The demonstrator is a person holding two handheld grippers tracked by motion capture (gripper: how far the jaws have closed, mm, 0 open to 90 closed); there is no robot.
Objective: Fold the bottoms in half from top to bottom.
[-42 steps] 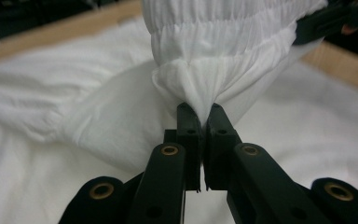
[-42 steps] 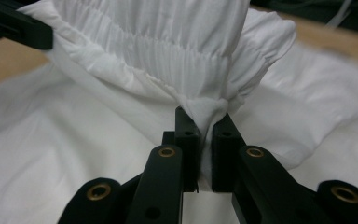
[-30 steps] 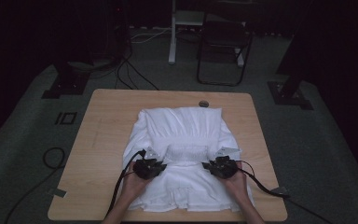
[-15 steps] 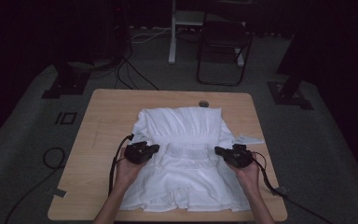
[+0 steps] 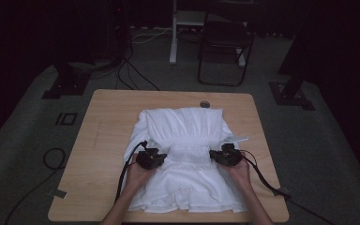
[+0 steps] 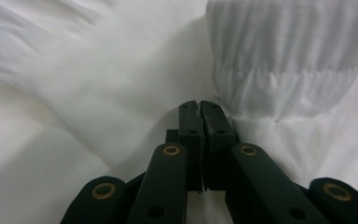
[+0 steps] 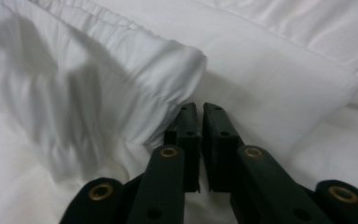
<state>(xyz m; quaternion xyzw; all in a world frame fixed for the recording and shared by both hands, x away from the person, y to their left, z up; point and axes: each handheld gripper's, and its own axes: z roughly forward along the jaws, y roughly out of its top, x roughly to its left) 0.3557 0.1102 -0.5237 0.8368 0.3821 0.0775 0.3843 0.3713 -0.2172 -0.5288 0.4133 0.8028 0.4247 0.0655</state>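
Although the white garment [image 5: 187,157] already lies spread over the middle of the tabletop [image 5: 103,136], with its plain upper part toward the far edge, a gathered band across its middle and a ruffled hem near the person's edge, the folding appears to be at an early stage: the far part looks doubled or bunched, one strip of cloth pokes out at the right side, and the sides and hem remain to be squared and folded in, as far as can be judged. The room is dark, with grey carpet, a folding chair [image 5: 225,47] and a white stand leg [image 5: 173,37] beyond the far edge, dark equipment bases [image 5: 68,84] at either side, and cables trailing over the floor. The tabletop is pale wood with a small round grommet [image 5: 205,104] near its far edge. The left hand-held gripper [image 5: 151,158] rests at the left end of the gathered band; its jaws stand pressed together, with a thin sliver of white cloth apparently caught between the tips [image 6: 200,112]. The right hand-held gripper [image 5: 225,156] sits at the band's right end; its jaws have just parted slightly, a narrow gap shows between them [image 7: 200,116], and they lie under a fold of fabric without visibly pinching it.
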